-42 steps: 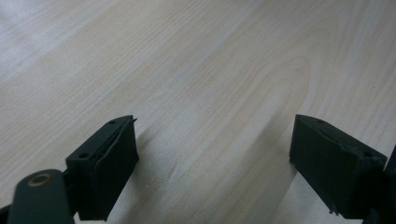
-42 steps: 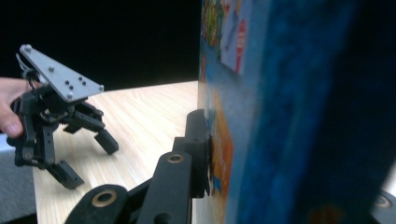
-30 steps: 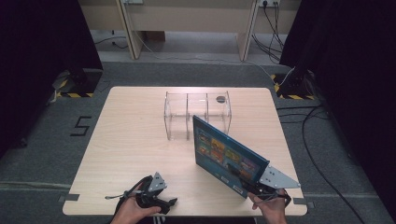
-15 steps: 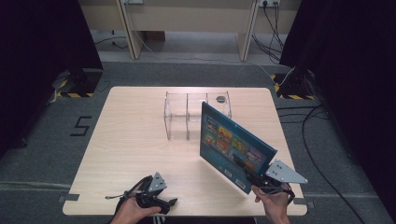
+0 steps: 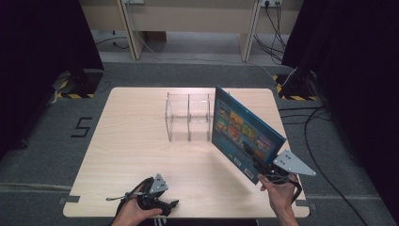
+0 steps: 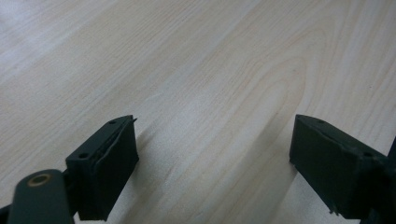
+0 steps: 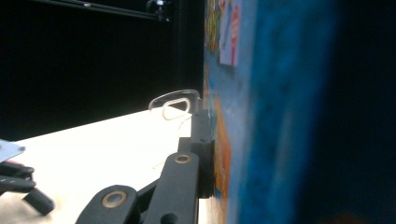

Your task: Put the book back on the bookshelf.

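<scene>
A thin blue picture book (image 5: 242, 133) with colourful panels on its cover stands tilted above the right part of the wooden table (image 5: 136, 141). My right gripper (image 5: 261, 168) is shut on the book's near lower corner and holds it clear of the tabletop. In the right gripper view the book (image 7: 275, 112) is edge-on, with one black finger (image 7: 203, 154) pressed flat against its cover. My left gripper (image 5: 162, 205) rests at the table's front edge, held by a hand. Its fingers (image 6: 105, 163) are spread wide over bare wood with nothing between them.
A clear plastic rack (image 5: 188, 117) with upright dividers stands at the middle back of the table, just left of the raised book. The rack (image 7: 173, 103) shows small in the right gripper view. Dark curtains and cables surround the table on grey floor.
The right gripper has lifted the book higher and swung it towards the right and back; it now covers the rack's right end. The left gripper has stayed put.
</scene>
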Demonstrator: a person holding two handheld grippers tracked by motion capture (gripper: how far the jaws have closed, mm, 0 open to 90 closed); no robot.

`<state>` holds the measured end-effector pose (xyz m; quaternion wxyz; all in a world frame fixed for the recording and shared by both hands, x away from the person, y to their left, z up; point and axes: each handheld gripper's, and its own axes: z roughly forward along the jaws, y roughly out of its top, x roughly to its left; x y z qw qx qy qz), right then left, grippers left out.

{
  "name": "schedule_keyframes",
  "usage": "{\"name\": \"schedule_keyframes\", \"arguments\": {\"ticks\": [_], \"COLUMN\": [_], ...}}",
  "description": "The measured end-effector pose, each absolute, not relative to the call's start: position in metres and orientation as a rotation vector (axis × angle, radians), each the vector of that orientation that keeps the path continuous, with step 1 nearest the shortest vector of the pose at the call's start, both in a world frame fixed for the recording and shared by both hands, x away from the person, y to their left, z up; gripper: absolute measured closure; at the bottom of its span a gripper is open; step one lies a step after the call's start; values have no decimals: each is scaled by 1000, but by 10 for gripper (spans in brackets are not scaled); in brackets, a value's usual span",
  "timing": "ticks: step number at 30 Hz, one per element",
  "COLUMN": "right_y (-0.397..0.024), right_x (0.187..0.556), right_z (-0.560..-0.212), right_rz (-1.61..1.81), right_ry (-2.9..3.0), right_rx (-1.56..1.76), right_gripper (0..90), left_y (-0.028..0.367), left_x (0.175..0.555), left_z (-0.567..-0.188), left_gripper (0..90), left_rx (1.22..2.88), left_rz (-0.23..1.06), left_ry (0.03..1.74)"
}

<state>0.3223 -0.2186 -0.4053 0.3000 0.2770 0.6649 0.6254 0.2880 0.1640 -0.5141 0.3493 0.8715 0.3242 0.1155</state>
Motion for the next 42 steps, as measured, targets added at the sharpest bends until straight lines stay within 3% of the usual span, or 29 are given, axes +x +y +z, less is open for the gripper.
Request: {"name": "schedule_keyframes", "arguments": {"ticks": [42], "right_y": [-152], "right_x": [426], "right_z": [-425], "right_rz": [1503], "right_ry": [1522], "right_rx": [1027], "right_gripper": [827], "left_y": [162], "left_x": [288], "left_z": [-514], "left_gripper": [138], "left_rx": [2266], "left_rz": [291], "left_ry": [819]}}
